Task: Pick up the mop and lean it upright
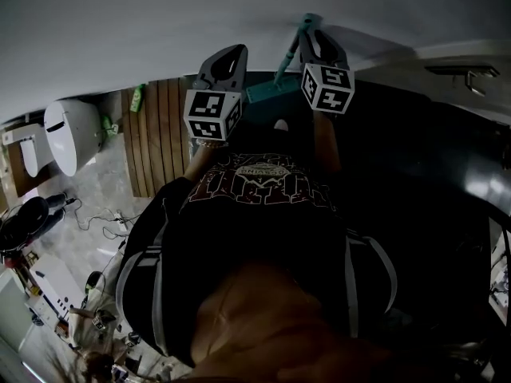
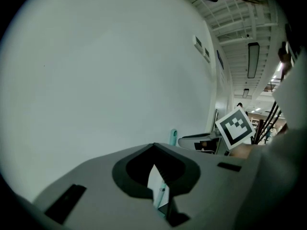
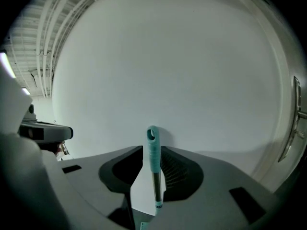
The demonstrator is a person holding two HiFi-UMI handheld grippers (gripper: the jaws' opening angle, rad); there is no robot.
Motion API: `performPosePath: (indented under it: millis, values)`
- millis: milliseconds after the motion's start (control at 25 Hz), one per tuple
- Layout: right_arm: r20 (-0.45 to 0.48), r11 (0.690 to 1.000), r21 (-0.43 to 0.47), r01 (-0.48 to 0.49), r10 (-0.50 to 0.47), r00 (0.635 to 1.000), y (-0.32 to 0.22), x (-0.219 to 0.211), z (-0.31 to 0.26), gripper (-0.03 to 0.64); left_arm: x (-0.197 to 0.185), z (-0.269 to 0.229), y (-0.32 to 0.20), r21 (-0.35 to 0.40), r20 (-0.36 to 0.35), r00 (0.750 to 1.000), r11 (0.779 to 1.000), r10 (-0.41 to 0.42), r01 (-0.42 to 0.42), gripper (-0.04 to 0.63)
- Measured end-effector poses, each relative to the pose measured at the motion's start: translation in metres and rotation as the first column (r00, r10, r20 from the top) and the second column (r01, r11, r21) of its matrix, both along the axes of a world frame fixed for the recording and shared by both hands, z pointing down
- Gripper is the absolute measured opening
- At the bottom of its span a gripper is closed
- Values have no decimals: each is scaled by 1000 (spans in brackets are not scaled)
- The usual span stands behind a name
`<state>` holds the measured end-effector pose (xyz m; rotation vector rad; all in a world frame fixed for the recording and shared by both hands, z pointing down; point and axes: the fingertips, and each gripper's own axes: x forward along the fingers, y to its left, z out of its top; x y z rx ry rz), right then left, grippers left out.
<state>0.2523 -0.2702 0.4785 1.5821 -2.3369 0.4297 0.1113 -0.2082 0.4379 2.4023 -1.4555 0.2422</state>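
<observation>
The mop stands upright against the white wall, its teal handle top (image 1: 307,21) up the wall and its teal head (image 1: 267,92) on the floor. In the right gripper view the teal handle (image 3: 153,150) rises between my right gripper's (image 3: 151,151) jaws. It sits close to the right jaw, with a strip of wall showing at its left, so the jaws are open around it. My left gripper (image 1: 229,61) hangs left of the mop, its tips together (image 2: 153,146) and holding nothing. From there the handle top (image 2: 173,137) shows beside the right gripper's marker cube (image 2: 234,126).
A white toilet (image 1: 68,132) stands at the left beside a wooden slatted floor (image 1: 160,138) with a green bottle (image 1: 137,97). Cables and clutter lie at the lower left. A door handle (image 1: 473,76) is at the right, also seen in the right gripper view (image 3: 297,111).
</observation>
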Motion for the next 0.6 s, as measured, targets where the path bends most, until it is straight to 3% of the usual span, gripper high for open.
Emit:
performPosePath:
  millis: [120,240,600]
  values:
    - [9,1000,10,20,-20,1000,11,0,-7,118,7,-1,3,-2,-6,1000,1000,19,-19,46]
    - [-4,999,32,21,-21,1000,21,4,-14,54,17,-1,6,-2,-5,999,999,37,-37,44]
    - [55,998,49,36,-39,998,58,9,-37,20,46,-8,16,15,-7,995,995,102,-102,45]
